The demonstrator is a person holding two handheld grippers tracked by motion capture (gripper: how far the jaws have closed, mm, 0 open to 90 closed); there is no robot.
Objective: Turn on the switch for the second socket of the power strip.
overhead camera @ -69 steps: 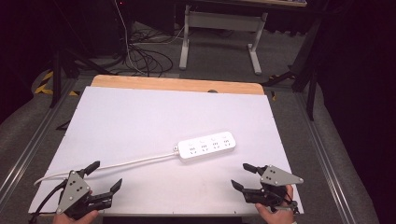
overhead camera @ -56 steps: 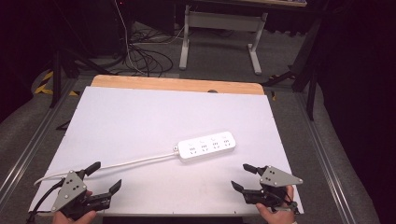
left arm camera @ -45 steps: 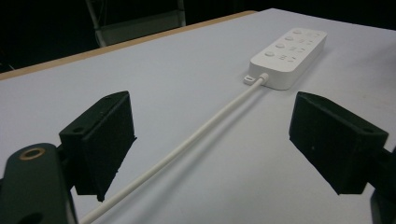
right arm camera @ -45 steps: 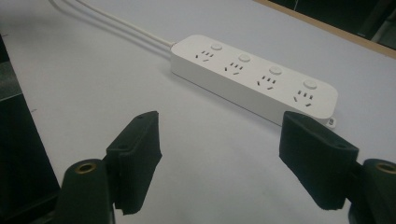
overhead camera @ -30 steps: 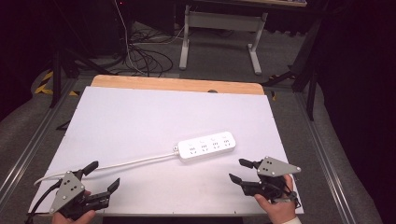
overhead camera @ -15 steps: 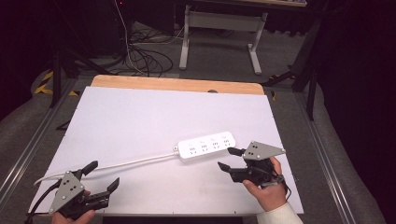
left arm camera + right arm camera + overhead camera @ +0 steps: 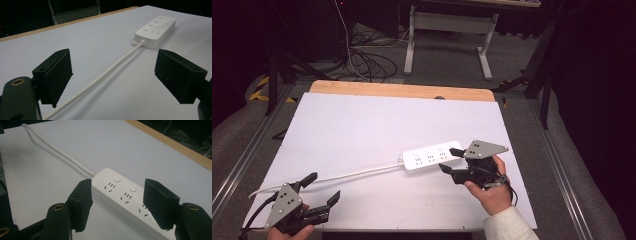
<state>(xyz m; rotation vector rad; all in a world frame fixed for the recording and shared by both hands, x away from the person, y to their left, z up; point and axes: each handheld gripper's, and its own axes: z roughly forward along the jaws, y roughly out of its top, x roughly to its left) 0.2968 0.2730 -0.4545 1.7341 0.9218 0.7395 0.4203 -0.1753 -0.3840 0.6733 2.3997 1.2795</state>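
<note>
Here the reach is nearly done; the right gripper [image 7: 451,160] hangs over the near end of the long white plastic power strip [image 7: 430,156], which lies flat near the middle of the white-covered tabletop [image 7: 362,125]; its jaws stand apart, one on each long side of the strip, with a gap showing at both pads, so nothing is gripped; the next move, as I judge it, calls for lowering a little and closing squarely across the strip's width. The left gripper [image 7: 323,191] rests at the near left corner, jaws open and empty; the white round cord [image 7: 357,173] runs between them toward the strip. The right gripper view shows the strip's sockets and round buttons [image 7: 117,179]; the high view adds the wooden edge [image 7: 402,90] at the tabletop's far side.
</note>
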